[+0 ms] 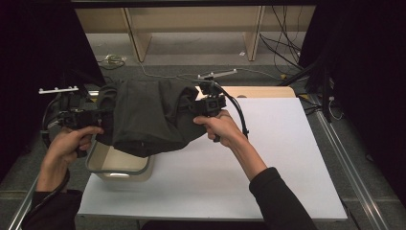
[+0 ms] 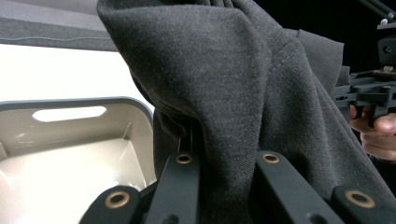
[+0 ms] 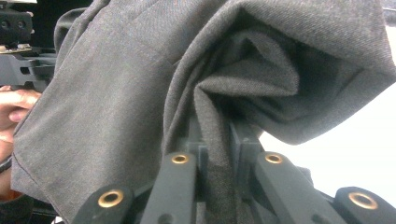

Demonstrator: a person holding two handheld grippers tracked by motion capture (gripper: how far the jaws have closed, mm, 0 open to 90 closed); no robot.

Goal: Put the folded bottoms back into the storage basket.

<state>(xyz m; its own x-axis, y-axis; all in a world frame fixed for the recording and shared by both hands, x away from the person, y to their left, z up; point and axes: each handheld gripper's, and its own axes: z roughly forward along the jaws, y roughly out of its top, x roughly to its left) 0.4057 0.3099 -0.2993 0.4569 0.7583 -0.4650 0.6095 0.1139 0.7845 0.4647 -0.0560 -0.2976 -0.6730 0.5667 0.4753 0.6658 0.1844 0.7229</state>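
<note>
Both hands are up off the table and there's the dark grey garment (image 1: 143,115), slung in mid-air between the two tools, left of centre in the high view. The left gripper (image 1: 98,117) has it by one end, jaws clamped tight on a fold of the cloth; you can see in the left gripper view the fabric (image 2: 233,93) pinched between the black jaws and spilling up over them. The right gripper (image 1: 203,106) is doing the same at the other end, jaws pressed together on a rolled edge of the cloth (image 3: 219,121) in the right gripper view.

Below the sagging middle sits the beige bin (image 1: 119,165), at the lower left of the high view, hanging partly off the left edge of the white table (image 1: 268,158). The part of its inside I can see looks bare, pale floor and a handle slot (image 2: 69,113) in the wall.

So where are we? I'd say the lift is done and the garment is clear of the bin, held at both ends. What's left, by my reading, is to carry it across to the open white surface on the right and lay it out or fold it. Nothing is spread flat yet; the cloth is bunched and drooping.
</note>
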